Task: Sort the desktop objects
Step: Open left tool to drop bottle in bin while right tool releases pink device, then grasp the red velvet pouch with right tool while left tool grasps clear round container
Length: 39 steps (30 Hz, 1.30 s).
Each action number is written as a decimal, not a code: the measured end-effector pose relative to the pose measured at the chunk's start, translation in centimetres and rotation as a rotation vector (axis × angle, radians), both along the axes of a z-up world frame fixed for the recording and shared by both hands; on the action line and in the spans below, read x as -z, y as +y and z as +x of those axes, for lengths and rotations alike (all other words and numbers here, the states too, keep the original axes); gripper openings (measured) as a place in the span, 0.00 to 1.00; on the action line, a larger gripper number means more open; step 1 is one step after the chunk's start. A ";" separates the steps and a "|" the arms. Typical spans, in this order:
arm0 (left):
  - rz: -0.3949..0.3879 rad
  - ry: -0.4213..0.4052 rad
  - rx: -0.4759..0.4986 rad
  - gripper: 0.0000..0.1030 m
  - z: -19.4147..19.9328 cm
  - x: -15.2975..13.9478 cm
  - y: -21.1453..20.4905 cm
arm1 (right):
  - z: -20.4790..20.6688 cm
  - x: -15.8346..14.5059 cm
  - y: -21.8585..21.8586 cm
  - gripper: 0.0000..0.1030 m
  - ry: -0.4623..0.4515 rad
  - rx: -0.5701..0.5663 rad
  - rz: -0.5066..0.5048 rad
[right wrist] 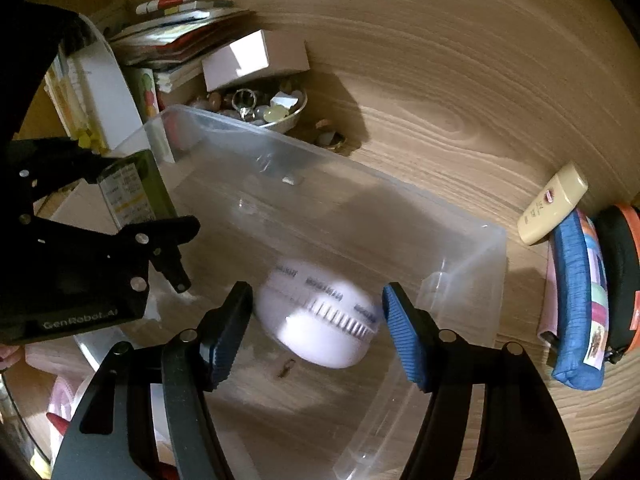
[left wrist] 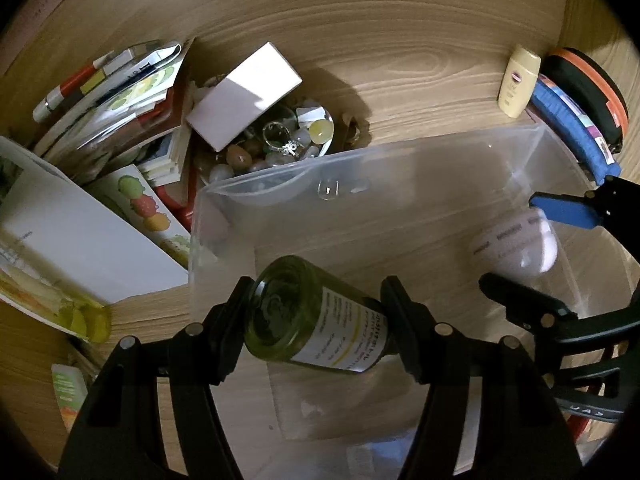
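Note:
My left gripper (left wrist: 316,312) is shut on a green glass bottle (left wrist: 320,316) with a white label, held tilted over the clear plastic bin (left wrist: 360,160). The bottle also shows in the right wrist view (right wrist: 134,188) at the bin's left wall. My right gripper (right wrist: 318,320) is open above the bin. A white rounded object with dark print (right wrist: 320,316) is blurred between and below its fingers, inside the bin (right wrist: 472,240). It also shows in the left wrist view (left wrist: 516,246), beside the right gripper (left wrist: 532,248).
A bowl of stones and trinkets (left wrist: 280,140) with a white box (left wrist: 244,92) on it stands behind the bin. Books and booklets (left wrist: 100,120) lie left. A cream bottle (right wrist: 554,208), a blue pouch (right wrist: 576,300) and a black-orange case (right wrist: 620,280) lie right.

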<state>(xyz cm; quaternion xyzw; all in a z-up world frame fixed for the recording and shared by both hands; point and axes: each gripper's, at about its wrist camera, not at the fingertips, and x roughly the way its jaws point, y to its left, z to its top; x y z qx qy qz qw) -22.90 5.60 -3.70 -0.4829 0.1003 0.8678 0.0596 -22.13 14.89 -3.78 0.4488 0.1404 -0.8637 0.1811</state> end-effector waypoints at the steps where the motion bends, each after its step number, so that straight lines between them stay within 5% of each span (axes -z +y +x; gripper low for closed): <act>1: 0.002 0.003 0.003 0.62 0.0 0.0 0.0 | 0.1 -0.1 0.0 0.62 0.001 -0.001 -0.001; 5: 0.001 0.023 0.017 0.64 0.5 -0.6 0.2 | 0.7 -0.5 -0.1 0.64 0.021 -0.003 0.017; 9: -0.007 0.067 0.013 0.79 1.2 -1.8 0.3 | 1.4 -1.5 0.3 0.68 0.048 0.005 0.002; 29: 0.085 0.212 -0.091 0.96 9.1 -9.2 -3.2 | 10.6 -9.8 3.8 0.84 0.224 0.038 -0.091; 39: 0.138 0.169 -0.157 0.96 13.0 -7.7 -6.3 | 13.8 -9.5 3.8 0.86 0.213 0.017 -0.127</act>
